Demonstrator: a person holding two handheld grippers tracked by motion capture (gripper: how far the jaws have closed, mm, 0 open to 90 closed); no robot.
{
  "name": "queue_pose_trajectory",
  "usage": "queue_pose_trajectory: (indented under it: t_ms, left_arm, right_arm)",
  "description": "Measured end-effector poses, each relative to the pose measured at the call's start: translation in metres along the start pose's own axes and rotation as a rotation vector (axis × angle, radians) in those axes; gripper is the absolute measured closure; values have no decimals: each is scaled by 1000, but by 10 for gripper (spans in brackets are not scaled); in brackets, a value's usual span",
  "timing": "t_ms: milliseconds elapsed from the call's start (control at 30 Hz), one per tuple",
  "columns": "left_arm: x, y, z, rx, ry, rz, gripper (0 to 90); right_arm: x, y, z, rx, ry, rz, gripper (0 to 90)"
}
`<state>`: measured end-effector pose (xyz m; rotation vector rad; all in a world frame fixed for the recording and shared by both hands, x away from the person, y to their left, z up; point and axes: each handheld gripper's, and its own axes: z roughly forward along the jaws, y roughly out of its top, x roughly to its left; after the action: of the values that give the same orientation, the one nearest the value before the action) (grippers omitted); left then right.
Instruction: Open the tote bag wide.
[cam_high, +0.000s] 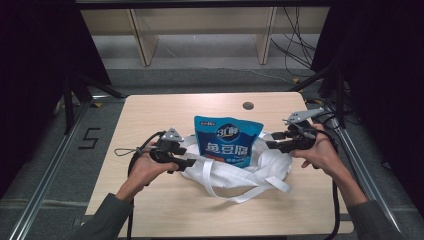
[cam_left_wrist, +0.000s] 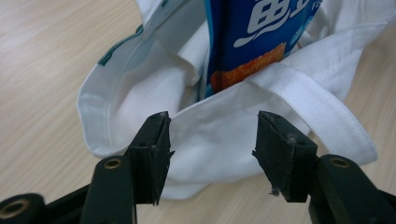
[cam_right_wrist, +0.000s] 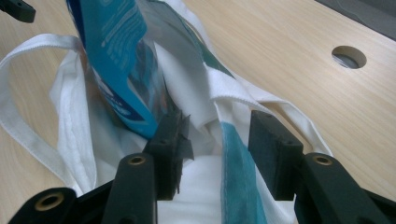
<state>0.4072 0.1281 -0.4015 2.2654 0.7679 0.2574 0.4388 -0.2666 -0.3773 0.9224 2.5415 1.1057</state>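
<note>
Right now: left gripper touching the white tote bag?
Apart. In the left gripper view, the left gripper has both pads clear of the white tote bag; the bag's rim passes behind the open jaws, unpinched.

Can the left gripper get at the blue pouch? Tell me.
Probably yes: the left gripper is open facing the white bag, and the blue pouch stands out of its mouth, with only the bag's rim between.

Blue snack pouch (cam_high: 227, 141): large white Chinese characters "鱼豆腐" across the front, round logo above them, its small print too small to read. Floor (cam_high: 100, 125) left of the table: black taped mark resembling "5" (cam_high: 89, 138).
</note>
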Motion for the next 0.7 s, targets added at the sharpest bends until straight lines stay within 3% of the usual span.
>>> queue_pose_trajectory:
  t_ms: [67, 100, 133, 167, 200, 233, 267, 300, 367, 533, 567, 600, 633, 700]
  left_arm:
    - [2, 2, 6, 15, -6, 1, 449]
    - [4, 3, 8, 29, -19, 4, 460]
    - [6, 4, 11, 29, -21, 26, 482]
    - [6, 4, 12, 49, -30, -5, 482]
    - [8, 4, 15, 43, -37, 4, 481]
    - [12, 6, 18, 31, -41, 43, 480]
    - [12, 6, 19, 40, -47, 34, 482]
    - [15, 7, 22, 47, -62, 69, 483]
    - [16, 8, 29, 73, -89, 75, 475]
    - [7, 7, 40, 101, -97, 103, 490]
    - [4, 6, 43, 96, -107, 83, 491]
    - [5, 5, 43, 131, -121, 112, 499]
    - [3, 2, 47, 138, -150, 95, 529]
    - [2, -4, 53, 175, -170, 115, 594]
  right_arm:
    - [-2, 1, 4, -27, -7, -2, 553]
    - [-5, 3, 3, 7, -1, -11, 550]
    - [-6, 3, 4, -5, -3, 6, 546]
    - [-9, 5, 4, 11, 4, 8, 544]
    - [-10, 5, 5, -1, 3, 18, 533]
    - [-10, 6, 7, -12, -5, 23, 518]
    - [-12, 7, 7, 7, 13, 8, 515]
    - [-13, 9, 8, 9, 24, 4, 512]
    - [-15, 11, 11, 25, 29, 11, 507]
    - [-18, 15, 24, 59, 46, 14, 508]
    - [-18, 15, 28, 44, 47, 7, 508]
    - [-17, 17, 27, 70, 66, 5, 509]
    - [-17, 17, 28, 72, 47, 1, 522]
    - [-15, 18, 35, 76, 43, 9, 551]
